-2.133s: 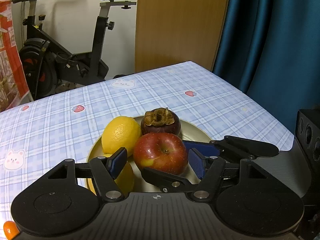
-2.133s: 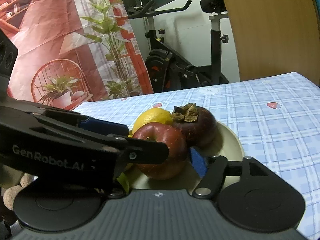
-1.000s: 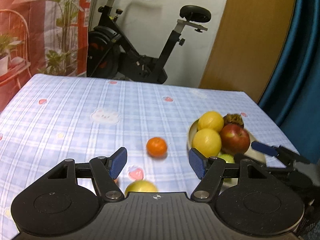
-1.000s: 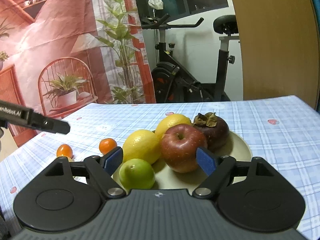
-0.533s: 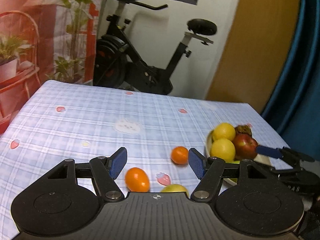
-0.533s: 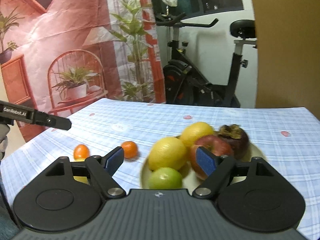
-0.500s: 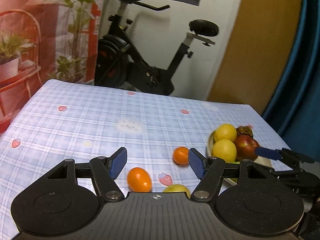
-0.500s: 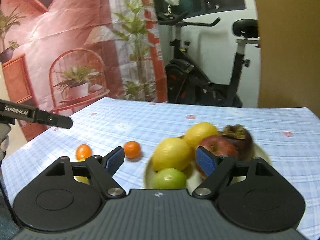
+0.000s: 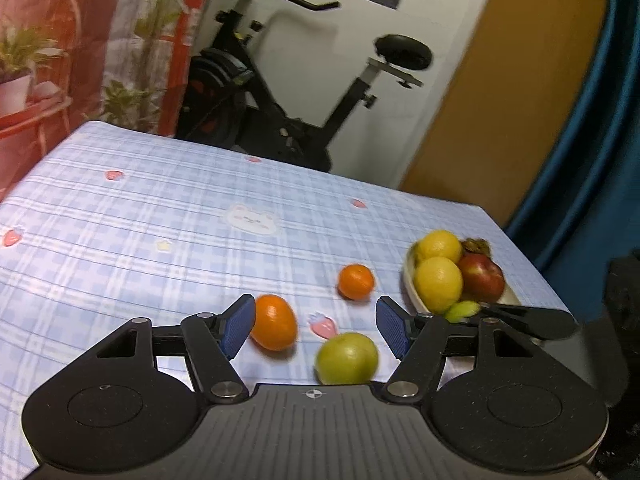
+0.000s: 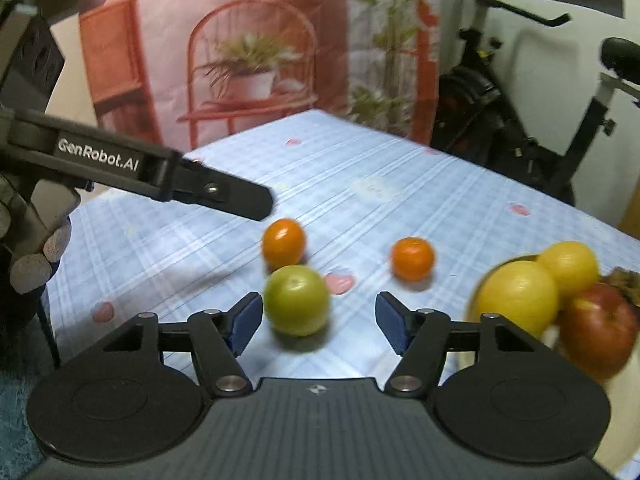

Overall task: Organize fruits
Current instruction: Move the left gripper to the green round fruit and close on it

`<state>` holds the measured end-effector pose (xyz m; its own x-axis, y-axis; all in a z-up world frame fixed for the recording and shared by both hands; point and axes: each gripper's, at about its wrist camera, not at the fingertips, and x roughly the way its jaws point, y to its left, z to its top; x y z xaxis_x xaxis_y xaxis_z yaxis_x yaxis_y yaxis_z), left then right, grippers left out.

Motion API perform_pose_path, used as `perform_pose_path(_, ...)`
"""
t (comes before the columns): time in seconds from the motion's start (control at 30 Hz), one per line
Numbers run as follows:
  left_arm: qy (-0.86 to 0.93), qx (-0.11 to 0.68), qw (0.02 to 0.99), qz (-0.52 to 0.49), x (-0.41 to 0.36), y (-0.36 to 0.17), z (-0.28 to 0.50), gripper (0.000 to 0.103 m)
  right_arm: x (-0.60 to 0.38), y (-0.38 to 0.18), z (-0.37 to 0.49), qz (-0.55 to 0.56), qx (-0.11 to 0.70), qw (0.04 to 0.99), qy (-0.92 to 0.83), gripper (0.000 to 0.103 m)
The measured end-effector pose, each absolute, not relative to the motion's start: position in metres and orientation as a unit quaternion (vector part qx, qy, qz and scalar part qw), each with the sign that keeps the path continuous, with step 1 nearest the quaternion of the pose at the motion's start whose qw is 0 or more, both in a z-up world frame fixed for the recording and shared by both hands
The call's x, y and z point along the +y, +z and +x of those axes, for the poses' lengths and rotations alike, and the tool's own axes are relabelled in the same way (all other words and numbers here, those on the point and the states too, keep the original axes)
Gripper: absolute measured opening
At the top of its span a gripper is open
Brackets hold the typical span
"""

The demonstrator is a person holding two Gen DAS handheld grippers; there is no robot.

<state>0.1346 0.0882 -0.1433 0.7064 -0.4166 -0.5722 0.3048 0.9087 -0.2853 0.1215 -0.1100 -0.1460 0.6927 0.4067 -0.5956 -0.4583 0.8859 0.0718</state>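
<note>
A dim room behind a checked tabletop (image 9: 168,216)

A black exercise bike (image 9: 280,120) stands at twelve o'clock against a white wall (image 9: 352,44); a red printed hanging (image 10: 248,40) with plants covers ten o'clock, a wooden panel (image 9: 508,92) fills one o'clock, and a blue curtain (image 9: 600,140) hangs at two.

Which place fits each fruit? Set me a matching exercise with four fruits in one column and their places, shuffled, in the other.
Fruits:
1. red apple
2. oval orange fruit
3. round orange fruit
4. loose green fruit

Places:
A. on the tablecloth, just by the left tool's left pad in the left wrist view
B. on the plate, next to the two yellow fruits
C. on the tablecloth, closest to the left wrist camera, low between the pads
D. on the tablecloth, between the oval orange fruit and the plate

Pairs: 1-B, 2-A, 3-D, 4-C
</note>
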Motion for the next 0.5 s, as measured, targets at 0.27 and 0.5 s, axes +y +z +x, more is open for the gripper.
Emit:
perform_pose_path(0.27,-0.228,0.358,0.902,-0.08,0.067,-0.166,0.138,0.068,-0.09,-0.155,0.135,-0.059,0.336,0.908,0.241,0.057)
perform_pose_path(0.5,-0.227,0.364,0.9,-0.082,0.068,-0.174,0.143,0.057,-0.088,-0.157,0.14,-0.054,0.344,0.907,0.236,0.052)
